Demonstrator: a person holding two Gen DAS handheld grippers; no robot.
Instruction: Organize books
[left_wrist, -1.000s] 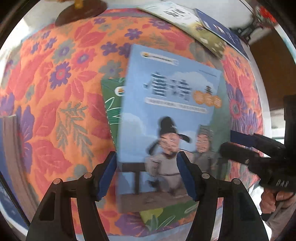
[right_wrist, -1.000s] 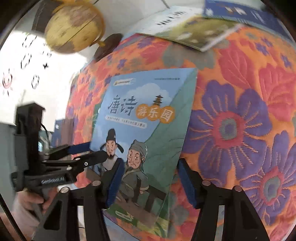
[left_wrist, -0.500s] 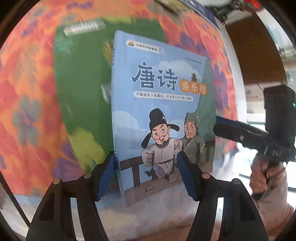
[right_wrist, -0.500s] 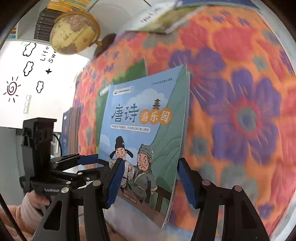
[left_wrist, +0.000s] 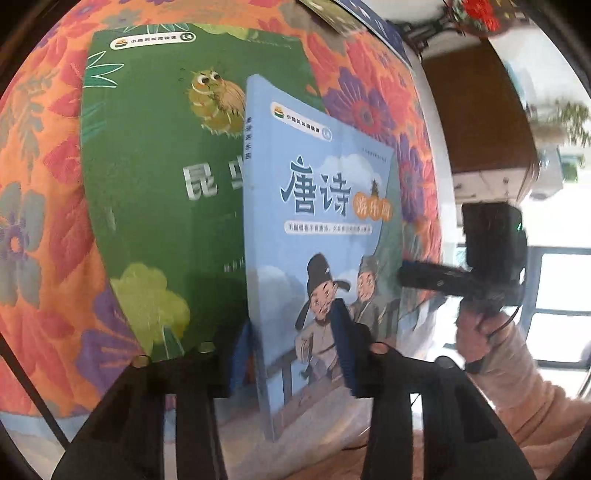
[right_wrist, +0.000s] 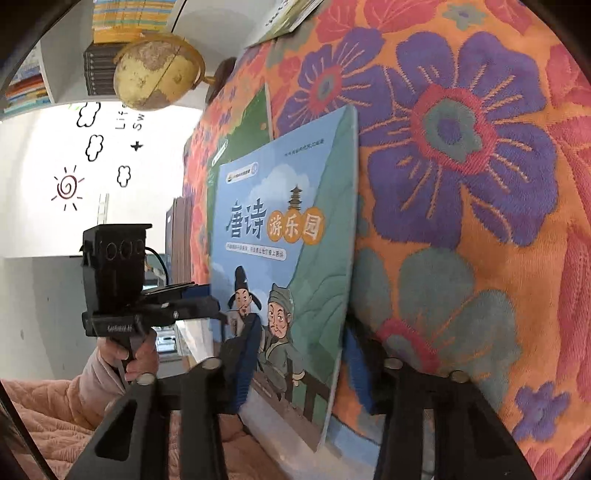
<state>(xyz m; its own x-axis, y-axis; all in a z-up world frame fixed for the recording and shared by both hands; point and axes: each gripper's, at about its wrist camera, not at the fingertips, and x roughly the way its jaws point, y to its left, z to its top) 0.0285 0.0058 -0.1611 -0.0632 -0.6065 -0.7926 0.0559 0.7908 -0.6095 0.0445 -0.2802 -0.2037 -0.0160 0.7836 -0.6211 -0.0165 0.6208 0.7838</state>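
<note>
left gripper | right gripper | both just closed onto blue book | book lifted off green book

Open floral cloth right of the blue book. Blocked on the left by the green book, farther off by a globe.

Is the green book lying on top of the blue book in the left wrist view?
No, the blue book stands tilted up in front of the green book, which lies flat on the flowered cloth.
</note>
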